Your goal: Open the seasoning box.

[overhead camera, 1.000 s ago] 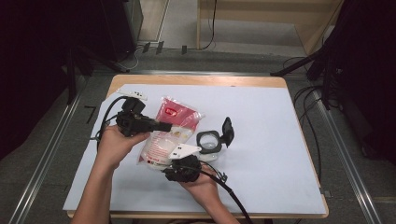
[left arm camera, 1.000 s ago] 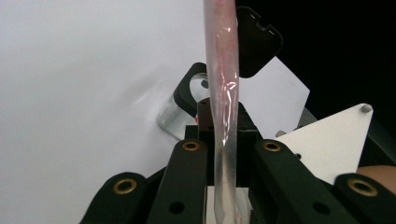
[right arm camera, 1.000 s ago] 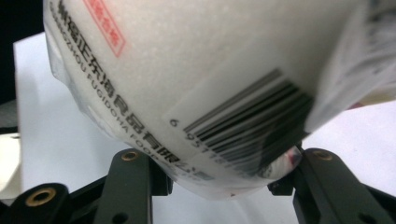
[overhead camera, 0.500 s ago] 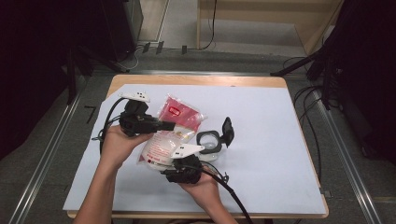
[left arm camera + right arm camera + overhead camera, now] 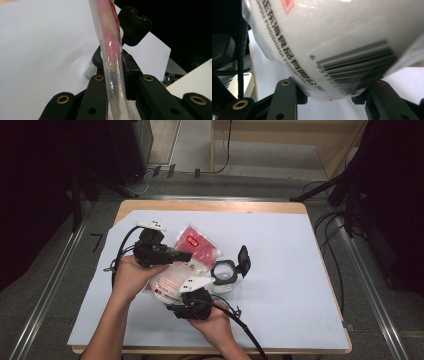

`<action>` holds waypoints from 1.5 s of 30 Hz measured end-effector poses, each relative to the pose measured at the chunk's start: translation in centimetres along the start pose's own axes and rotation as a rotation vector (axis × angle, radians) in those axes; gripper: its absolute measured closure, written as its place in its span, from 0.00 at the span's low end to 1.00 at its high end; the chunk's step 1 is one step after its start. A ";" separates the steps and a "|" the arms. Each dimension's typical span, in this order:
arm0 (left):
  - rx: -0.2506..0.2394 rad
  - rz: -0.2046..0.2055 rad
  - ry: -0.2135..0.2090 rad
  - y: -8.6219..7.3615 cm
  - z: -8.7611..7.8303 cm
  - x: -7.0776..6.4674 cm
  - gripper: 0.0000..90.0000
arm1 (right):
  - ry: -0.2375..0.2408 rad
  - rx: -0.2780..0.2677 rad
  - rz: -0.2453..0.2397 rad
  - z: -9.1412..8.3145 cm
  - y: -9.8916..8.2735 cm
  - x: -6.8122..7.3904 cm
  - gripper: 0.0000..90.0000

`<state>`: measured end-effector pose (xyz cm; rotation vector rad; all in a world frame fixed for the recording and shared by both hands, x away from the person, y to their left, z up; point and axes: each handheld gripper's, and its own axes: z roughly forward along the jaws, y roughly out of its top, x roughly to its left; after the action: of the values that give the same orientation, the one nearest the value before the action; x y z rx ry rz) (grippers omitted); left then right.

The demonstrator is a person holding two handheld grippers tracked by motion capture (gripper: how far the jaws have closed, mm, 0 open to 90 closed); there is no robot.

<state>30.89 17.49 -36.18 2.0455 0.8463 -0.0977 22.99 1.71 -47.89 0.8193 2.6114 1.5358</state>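
The bag (image 5: 186, 262) has tipped nearer the open jar (image 5: 223, 272); pinched by left gripper (image 5: 181, 256) and right gripper (image 5: 176, 301), its contents may spill beside the mouth.

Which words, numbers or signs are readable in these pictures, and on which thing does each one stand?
"FUGIDOHA FOO...": on the bag, black Latin letters along its side, partly cut off.
"6 95...": first digits under the barcode on the bag; the rest are too blurred.
Chinese characters and a red stamp on the bag: too blurred to read.
Red label in the high view: too small.
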 end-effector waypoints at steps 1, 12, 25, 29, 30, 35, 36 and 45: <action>0.005 -0.008 -0.006 0.0 0.1 -0.1 0.94 | 0.000 -0.001 -0.001 0.0 0.0 0.1 0.66; 0.026 -0.027 0.005 0.1 0.5 -0.1 0.93 | 0.018 -0.002 0.021 0.1 0.0 0.2 0.66; 0.059 -0.040 -0.022 0.2 1.5 -0.5 0.91 | 0.040 -0.007 0.016 0.2 0.2 0.6 0.68; 0.071 -0.047 -0.023 0.2 1.5 -0.5 0.91 | 0.033 -0.005 0.011 0.2 0.2 0.8 0.68; 0.072 -0.046 -0.022 0.3 1.5 -0.5 0.91 | 0.031 -0.004 0.006 0.2 0.2 0.9 0.68; 0.083 -0.075 -0.031 0.4 1.5 -0.5 0.91 | 0.016 -0.001 -0.011 0.3 0.3 1.3 0.68; 0.084 -0.084 -0.034 0.4 1.5 -0.6 0.90 | 0.016 -0.003 -0.009 0.3 0.3 1.3 0.68; 0.101 -0.090 -0.013 0.7 1.8 -1.2 0.89 | -0.013 -0.007 -0.007 0.3 0.4 1.7 0.67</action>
<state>30.81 15.24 -36.31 2.0987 0.9420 -0.2071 21.76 2.89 -47.29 0.8163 2.5953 1.5317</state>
